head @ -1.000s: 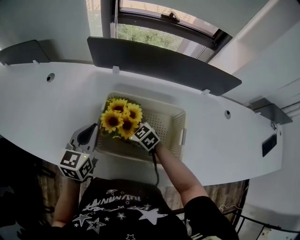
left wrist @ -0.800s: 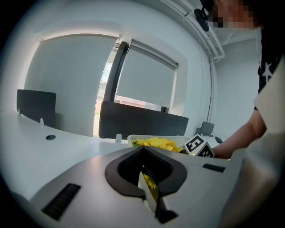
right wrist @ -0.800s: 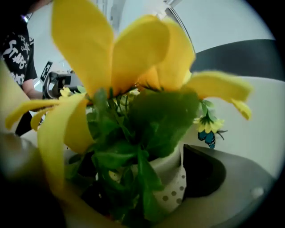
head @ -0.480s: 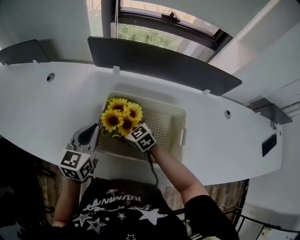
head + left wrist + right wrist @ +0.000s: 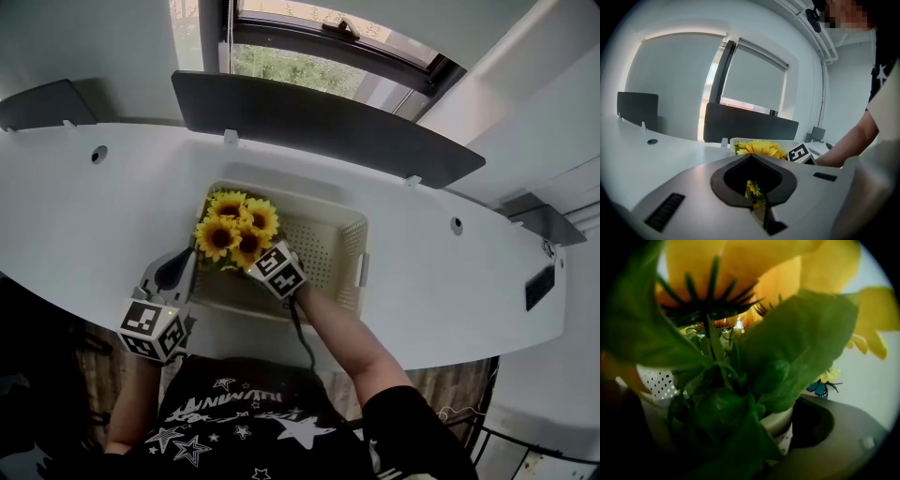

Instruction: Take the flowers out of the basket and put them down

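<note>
Inside the perforated cream basket (image 5: 349,236), your right gripper (image 5: 258,265) just widened around the sunflowers' (image 5: 232,230) round pot (image 5: 780,420); left gripper (image 5: 180,267) clenched.

A dark divider panel (image 5: 328,127) edges the white desk (image 5: 84,216), window (image 5: 291,67) beyond.

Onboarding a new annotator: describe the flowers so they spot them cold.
A curved white desk runs below the window, with a cream perforated basket on it. The flowers stand in the basket's left end: yellow sunflowers in a small pot, the only bright colour there.
</note>
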`<state>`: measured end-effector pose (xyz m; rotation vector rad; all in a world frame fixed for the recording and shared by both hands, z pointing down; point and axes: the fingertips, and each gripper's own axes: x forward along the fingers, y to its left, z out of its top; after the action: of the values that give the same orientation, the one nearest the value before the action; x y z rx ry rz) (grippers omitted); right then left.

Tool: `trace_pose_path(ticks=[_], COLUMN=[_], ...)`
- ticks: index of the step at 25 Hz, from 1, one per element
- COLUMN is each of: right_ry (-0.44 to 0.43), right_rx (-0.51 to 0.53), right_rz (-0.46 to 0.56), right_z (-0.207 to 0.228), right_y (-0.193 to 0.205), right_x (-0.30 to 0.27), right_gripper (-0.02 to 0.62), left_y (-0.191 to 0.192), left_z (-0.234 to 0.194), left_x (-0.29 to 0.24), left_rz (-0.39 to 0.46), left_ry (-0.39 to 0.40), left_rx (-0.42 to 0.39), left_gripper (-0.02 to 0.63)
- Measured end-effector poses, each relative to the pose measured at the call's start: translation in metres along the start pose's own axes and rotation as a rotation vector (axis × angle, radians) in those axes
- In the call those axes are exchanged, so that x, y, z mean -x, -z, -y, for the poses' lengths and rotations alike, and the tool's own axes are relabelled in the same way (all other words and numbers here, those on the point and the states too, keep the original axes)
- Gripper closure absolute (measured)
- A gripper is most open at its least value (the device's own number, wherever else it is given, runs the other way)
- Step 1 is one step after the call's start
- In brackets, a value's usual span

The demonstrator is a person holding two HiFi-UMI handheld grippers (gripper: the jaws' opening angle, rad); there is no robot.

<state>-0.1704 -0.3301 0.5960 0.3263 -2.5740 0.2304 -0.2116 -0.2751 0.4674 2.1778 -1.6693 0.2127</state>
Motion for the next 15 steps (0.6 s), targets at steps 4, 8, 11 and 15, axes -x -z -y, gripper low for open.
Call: trace_pose_path(ticks=[4, 8, 11, 15], right_ry=[-0.006, -0.009, -0.02, -0.03], right_rx=[0.026, 0.029, 0.006, -0.031], right_rz=[-0.027, -0.025, 0.001, 0.036], right_z=[-0.003, -0.004, -0.005, -0.004], right_y=[0.001, 0.002, -0.002, -0.006], right_x=[0.002, 0.003, 0.008, 0.013], right_gripper=[0.076, 0.089, 0.096, 0.105], left_y=[-0.001, -0.003, -0.004, -0.007], left_z=[0.0, -0.003, -0.004, -0.008], left_x=[0.001, 0.001, 0.003, 0.006], left_rz=[-0.002, 0.006, 0.012, 0.022], left_ry=[-0.009, -0.01, -0.015, -0.025], left_rx=[-0.002, -0.002, 0.001, 0.005], left_gripper=[0.597, 0.597, 0.597, 0.597])
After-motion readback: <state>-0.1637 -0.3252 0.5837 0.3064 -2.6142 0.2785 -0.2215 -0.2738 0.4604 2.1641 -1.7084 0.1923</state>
